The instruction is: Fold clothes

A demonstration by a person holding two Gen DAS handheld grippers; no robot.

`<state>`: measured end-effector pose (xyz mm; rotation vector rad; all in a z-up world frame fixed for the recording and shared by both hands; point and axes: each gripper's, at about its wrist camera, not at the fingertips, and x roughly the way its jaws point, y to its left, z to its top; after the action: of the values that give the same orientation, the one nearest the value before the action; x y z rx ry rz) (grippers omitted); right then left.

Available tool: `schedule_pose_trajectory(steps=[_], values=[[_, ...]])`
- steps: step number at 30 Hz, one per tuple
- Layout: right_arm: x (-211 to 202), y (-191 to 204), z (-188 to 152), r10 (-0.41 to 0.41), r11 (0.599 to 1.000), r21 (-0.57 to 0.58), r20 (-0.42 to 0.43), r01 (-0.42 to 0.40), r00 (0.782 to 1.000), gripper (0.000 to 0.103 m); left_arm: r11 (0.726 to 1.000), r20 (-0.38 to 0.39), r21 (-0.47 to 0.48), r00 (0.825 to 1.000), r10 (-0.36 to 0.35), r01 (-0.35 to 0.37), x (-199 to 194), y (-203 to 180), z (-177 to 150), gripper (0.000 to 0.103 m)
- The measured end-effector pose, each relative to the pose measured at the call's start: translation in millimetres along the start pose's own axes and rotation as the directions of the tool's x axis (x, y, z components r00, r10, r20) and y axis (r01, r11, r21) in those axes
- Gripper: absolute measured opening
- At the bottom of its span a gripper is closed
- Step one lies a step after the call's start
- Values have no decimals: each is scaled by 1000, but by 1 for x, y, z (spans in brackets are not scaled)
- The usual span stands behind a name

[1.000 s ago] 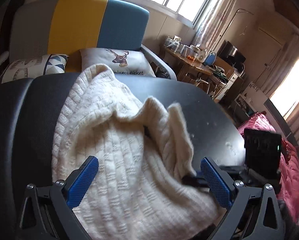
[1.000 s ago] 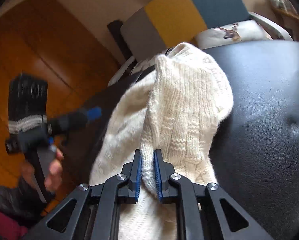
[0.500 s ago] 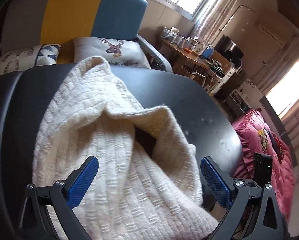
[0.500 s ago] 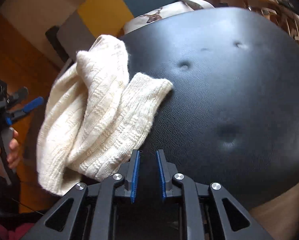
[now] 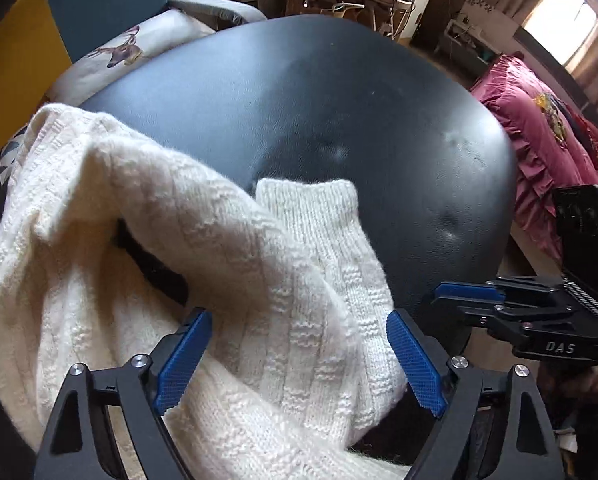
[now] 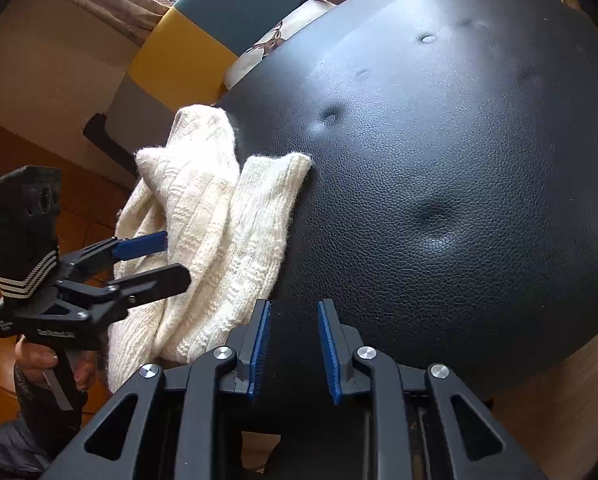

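Sweater (image 5: 227, 264): a cream, chunky knit with ribbed and basket-weave bands is lying bunched in soft folds at the near left edge of the ottoman; one ribbed sleeve cuff (image 6: 277, 176) is reaching out flat onto the leather.
Ottoman (image 6: 439, 184): a black, rounded cushion of pebbled, tufted leather is carrying the knit.
Left gripper (image 5: 299, 354): its black arms are standing wide apart, the blue ridged pads (image 5: 183, 360) straddling a thick fold of the knit without clamping it.
Right gripper (image 6: 295, 348): its blue-padded fingers are sitting parted with nothing between them, just beside the sweater's edge, over bare leather.
Hand (image 6: 39, 360): it is gripping the left tool's handle.
Chair (image 6: 203, 40): a padded back in grey, yellow and teal panels is standing behind.
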<state>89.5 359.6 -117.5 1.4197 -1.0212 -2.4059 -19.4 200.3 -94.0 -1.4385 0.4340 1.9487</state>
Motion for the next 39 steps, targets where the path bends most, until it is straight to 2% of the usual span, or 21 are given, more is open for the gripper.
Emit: schedule_pose_trajectory(steps=[2, 3, 4, 5, 6, 7, 9, 11, 13, 14, 16, 17, 19, 20, 21, 23, 25, 27, 30, 35, 39], values=[[0, -1, 0, 4, 1000, 3, 3, -4, 1000, 24, 1000, -23, -18, 1000, 14, -15, 10, 2, -3, 78], [0, -2, 0, 6, 1000, 5, 4, -6, 1000, 24, 999, -31, -28, 999, 20, -21, 14, 3, -5, 58], [-1, -3, 0, 7, 1000, 5, 5, -7, 1000, 24, 998, -26, -37, 999, 42, -43, 15, 5, -8, 43], [-1, -2, 0, 5, 1000, 2, 7, -5, 1000, 24, 997, -12, -48, 999, 52, -53, 14, 8, -10, 37], [0, -2, 0, 3, 1000, -1, 10, -3, 1000, 24, 997, 7, -74, 999, 32, -31, 11, 14, -11, 21], [0, -1, 0, -3, 1000, -5, 13, 3, 1000, 24, 995, 28, -100, 1000, 10, -7, 7, 20, -13, 14], [0, 2, 1, -22, 1000, -15, 21, 22, 1000, 24, 985, 96, -151, 993, -66, 80, -9, 33, -16, 13], [-1, 6, 2, -42, 999, -26, 28, 43, 999, 24, 966, 174, -189, 974, -144, 177, -29, 47, -19, 13], [-2, 13, 2, -50, 998, -43, 34, 51, 998, 25, 934, 267, -217, 938, -223, 284, -57, 63, -21, 13], [-1, 17, 3, -52, 997, -55, 38, 54, 998, 25, 910, 326, -231, 908, -262, 346, -76, 74, -23, 13], [2, 27, 4, -56, 995, -77, 38, 58, 998, 25, 857, 457, -243, 833, -312, 454, -119, 103, -27, 13], [4, 32, 4, -58, 994, -88, 37, 61, 998, 25, 834, 515, -255, 798, -311, 489, -139, 121, -33, 13], [9, 41, 3, -62, 992, -109, 33, 65, 998, 25, 794, 594, -305, 757, -273, 526, -170, 161, -50, 13], [11, 46, 3, -64, 991, -120, 31, 67, 997, 25, 790, 619, -340, 754, -220, 510, -182, 181, -58, 13], [14, 50, 3, -66, 989, -130, 29, 69, 997, 25, 793, 627, -379, 763, -158, 476, -191, 202, -68, 13], [18, 60, 3, -70, 986, -152, 26, 73, 997, 25, 772, 620, -472, 783, -53, 426, -200, 240, -98, 13], [23, 69, 2, -74, 982, -173, 22, 77, 997, 25, 750, 569, -556, 822, 29, 358, -196, 267, -128, 14], [28, 78, 2, -78, 978, -194, 19, 80, 997, 25, 713, 489, -629, 871, 54, 310, -176, 281, -153, 16], [35, 92, 2, -85, 970, -226, 14, 86, 996, 25, 655, 402, -702, 915, 40, 280, -141, 289, -190, 31], [44, 113, -3, -100, 952, -290, 3, 97, 995, 26, 589, 352, -771, 933, 74, 243, -122, 287, -241, 40], [53, 126, -7, -113, 938, -330, -9, 103, 994, 26, 548, 340, -807, 932, 127, 220, -122, 290, -274, 45]])
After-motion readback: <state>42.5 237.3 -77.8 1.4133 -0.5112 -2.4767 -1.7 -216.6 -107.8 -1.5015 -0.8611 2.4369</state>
